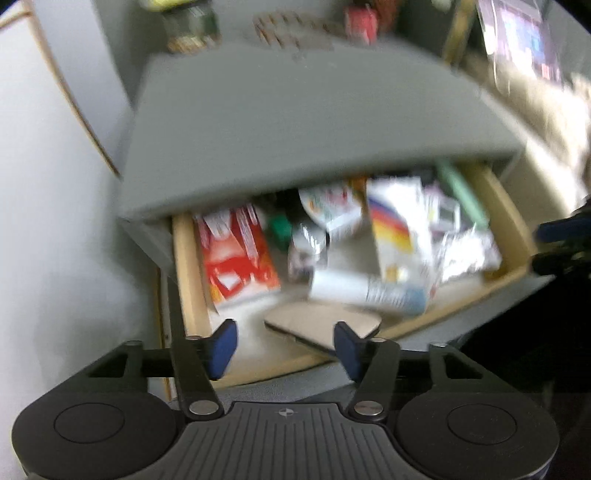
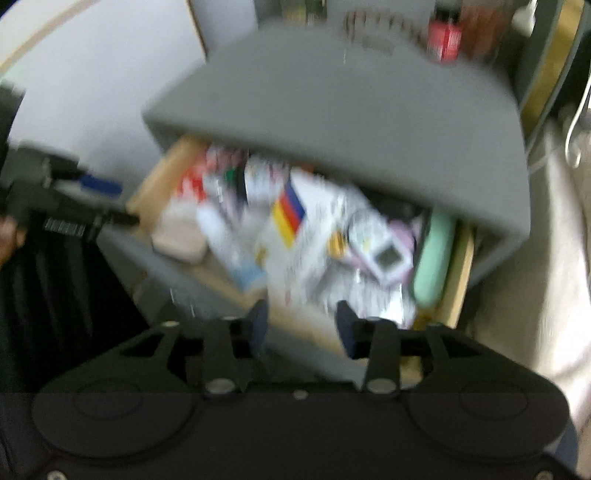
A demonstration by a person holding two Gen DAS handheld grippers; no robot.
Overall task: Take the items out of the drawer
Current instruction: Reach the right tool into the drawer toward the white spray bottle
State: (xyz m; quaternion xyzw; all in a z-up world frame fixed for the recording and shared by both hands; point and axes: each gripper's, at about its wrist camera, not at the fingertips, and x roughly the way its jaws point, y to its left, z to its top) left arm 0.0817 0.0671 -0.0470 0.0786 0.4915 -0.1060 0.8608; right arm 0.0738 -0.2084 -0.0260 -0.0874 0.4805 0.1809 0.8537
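A wooden drawer [image 1: 188,273] stands pulled out from under a grey cabinet top [image 1: 295,125], packed with items. Inside lie a red and white box [image 1: 236,266], a white tube [image 1: 365,291], a white box with coloured stripes [image 1: 395,229], a flat beige pad [image 1: 325,325], foil packs [image 1: 465,251] and a mint green case [image 1: 461,195]. My left gripper [image 1: 286,345] hovers open over the drawer's front left, empty. My right gripper [image 2: 301,330] hangs open above the drawer's front edge [image 2: 177,273], empty. The striped box [image 2: 291,214] and green case [image 2: 434,254] show blurred in the right wrist view.
Jars and a red packet [image 1: 362,18] stand on the cabinet top at the back. A pale wall [image 1: 55,184] runs along the left. Light fabric [image 2: 535,277] lies to the right of the cabinet. The other gripper [image 2: 74,206] shows at the left edge of the right wrist view.
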